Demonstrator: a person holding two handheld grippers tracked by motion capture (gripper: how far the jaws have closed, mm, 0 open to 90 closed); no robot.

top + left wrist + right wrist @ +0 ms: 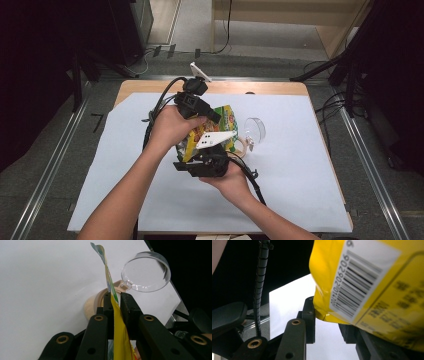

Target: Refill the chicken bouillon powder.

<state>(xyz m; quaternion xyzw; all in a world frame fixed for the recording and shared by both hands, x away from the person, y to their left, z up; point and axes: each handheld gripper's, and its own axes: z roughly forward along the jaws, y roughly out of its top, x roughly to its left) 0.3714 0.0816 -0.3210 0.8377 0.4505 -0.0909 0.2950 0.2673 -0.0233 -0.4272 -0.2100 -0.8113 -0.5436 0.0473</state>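
Above the white sheet (300,165) covering the table, just left of the clear lid (255,129), a yellow snack bag (223,125) hangs between two grippers. Its top seam stands on edge in the left gripper (115,298), whose jaws are pinched together on the thin film. The right gripper (329,320) has its jaws around the bag's lower corner by the barcode, seemingly clamped on it. The bag looks light, crinkly and slick, so film may slide from the pads; flat sealed edges give the surest hold, and squeezing the puffy middle risks crushing whatever is inside. A tan jar (93,305) lies beneath the lid.
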